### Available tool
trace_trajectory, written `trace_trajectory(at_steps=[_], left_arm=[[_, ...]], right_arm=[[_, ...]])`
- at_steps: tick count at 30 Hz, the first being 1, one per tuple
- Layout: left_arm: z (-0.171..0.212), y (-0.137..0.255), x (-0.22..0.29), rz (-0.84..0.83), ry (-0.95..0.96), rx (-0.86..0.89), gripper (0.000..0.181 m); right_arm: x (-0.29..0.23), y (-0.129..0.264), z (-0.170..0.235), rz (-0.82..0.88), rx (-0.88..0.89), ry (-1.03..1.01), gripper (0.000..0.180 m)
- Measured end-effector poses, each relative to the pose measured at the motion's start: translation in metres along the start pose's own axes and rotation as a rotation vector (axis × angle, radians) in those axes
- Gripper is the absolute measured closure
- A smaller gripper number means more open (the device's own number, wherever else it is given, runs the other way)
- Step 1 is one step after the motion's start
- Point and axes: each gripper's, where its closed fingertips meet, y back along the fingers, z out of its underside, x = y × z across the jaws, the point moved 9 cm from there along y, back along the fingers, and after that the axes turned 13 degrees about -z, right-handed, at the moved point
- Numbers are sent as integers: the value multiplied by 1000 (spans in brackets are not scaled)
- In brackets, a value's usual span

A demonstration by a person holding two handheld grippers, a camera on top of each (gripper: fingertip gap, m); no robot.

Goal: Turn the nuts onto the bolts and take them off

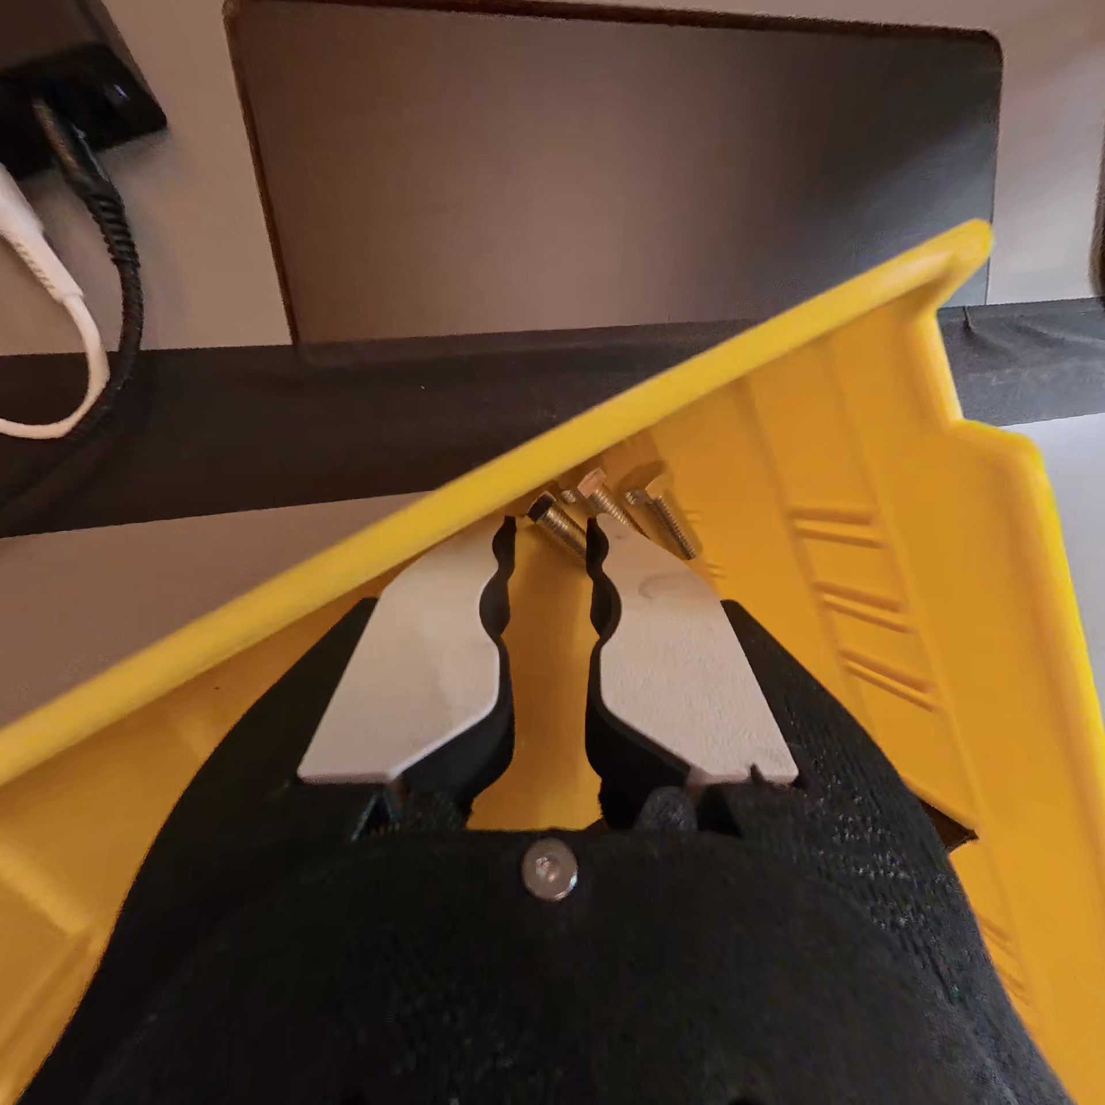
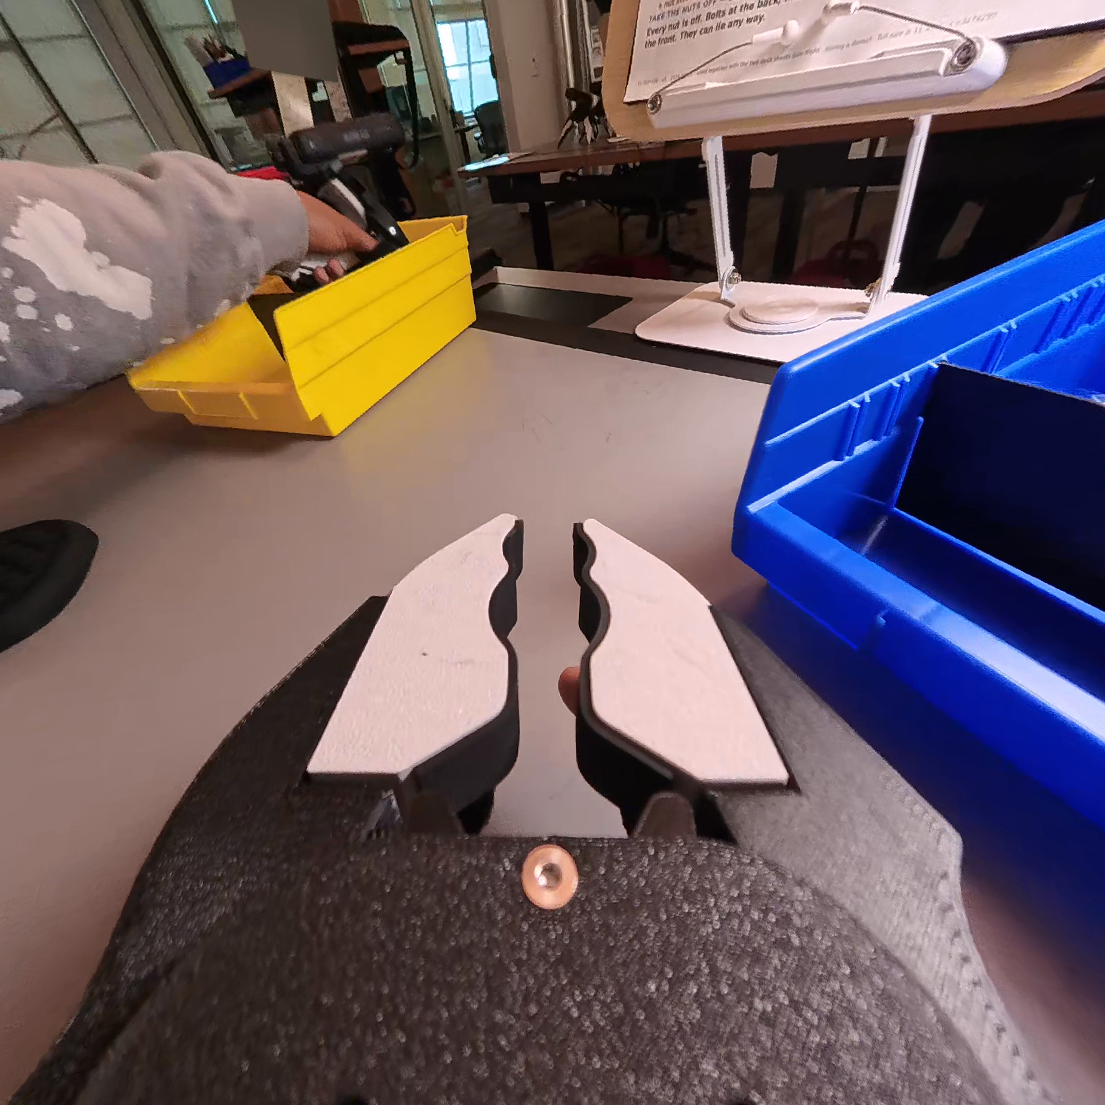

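Grey surface (image 2: pixel 418 478) work looked barely begun: left tool (image 1: pixel 550 526) gaped over bolts (image 1: pixel 604 508) in the yellow bin (image 1: pixel 837 478), right tool (image 2: pixel 547 526) idle, parted, empty.

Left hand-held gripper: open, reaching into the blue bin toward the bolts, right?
Wrong bin. The left hand-held gripper is open and reaching toward the bolts, but inside the yellow bin, as the left wrist view shows.

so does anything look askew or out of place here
The yellow plastic bin sits tilted, one side lifted off the grey table, with the left gripper inside it. Its silver bolts have gathered in one corner. Nothing looks damaged.
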Motion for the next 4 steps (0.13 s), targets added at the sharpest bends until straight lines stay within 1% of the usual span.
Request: trace_trajectory(at_steps=[1, 4], left_arm=[[0, -3, 1, -3, -2, -23, 157], [0, -7, 3, -2, -19, -53, 157]], right_arm=[[1, 1, 0, -3, 6, -10, 164], [4, 3, -1, -10, 17, -34, 165]])
